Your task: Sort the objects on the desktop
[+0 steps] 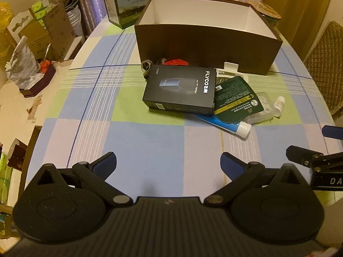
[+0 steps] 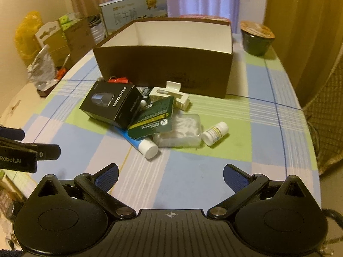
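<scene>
Your two tools hang low over the near edge of a bench covered in a checked cloth. The left tool has its fingers spread wide, with nothing between them. The right tool is spread the same way and is also empty.

Ahead of both lies a small heap of things to sort. A black shaver box sits on top at the left, tilted over a blue tube with a white cap pointing towards you. A green card leans against the box. Just right of the tube is a clear case, and beside that a small white bottle lies on its side. A white hair clip sits at the back of the heap, with a red item behind the shaver box.

Behind the heap stands a large brown carton, open at the top; what can be seen of its white inside is bare.

Sorting looks not yet begun. A sensible first move is to reach forward with the right tool to the bottle, which lies apart from the rest, and close across its body.
</scene>
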Tool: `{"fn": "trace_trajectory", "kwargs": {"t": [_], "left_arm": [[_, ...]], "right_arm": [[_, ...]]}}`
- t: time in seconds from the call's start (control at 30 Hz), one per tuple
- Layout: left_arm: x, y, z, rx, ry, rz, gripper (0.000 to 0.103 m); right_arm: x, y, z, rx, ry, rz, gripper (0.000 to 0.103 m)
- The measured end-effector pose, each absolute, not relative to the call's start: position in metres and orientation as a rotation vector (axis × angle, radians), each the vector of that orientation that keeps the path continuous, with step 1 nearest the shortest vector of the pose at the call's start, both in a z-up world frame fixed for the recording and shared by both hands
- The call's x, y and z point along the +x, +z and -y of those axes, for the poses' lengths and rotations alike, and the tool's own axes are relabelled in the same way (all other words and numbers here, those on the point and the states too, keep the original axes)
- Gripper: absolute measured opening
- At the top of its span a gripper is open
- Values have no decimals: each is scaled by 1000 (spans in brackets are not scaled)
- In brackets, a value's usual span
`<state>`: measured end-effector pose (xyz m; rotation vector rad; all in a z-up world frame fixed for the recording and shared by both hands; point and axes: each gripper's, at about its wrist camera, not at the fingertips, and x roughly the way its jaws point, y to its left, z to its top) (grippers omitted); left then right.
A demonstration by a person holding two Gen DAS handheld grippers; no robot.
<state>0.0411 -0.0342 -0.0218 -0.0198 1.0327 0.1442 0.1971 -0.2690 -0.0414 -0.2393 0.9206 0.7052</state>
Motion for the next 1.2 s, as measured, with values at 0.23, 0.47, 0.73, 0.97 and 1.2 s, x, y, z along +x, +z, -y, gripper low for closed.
{"fn": "trace_trajectory", "kwargs": {"t": [0.23,0.47,0.73,0.97,1.2], "left_arm": [[37,-31,36,-53,184,-1048,102],[40,-32,37,-40,185,-1056,101],[59,-36,30,-8,132,-1059,101],[75,-40,5,1,108,-1064,101],[83,-46,-40,-7,139,-1078,101]], "right_arm": [[210,-52,273,-266,766,-928,101],[217,-55,275,-246,800,-935,101],[222,-53,272,-229,761,-921,101],[222,-54,255,-250,765,-897,101],[214,-65,217,-378,870,-822,101]]}}
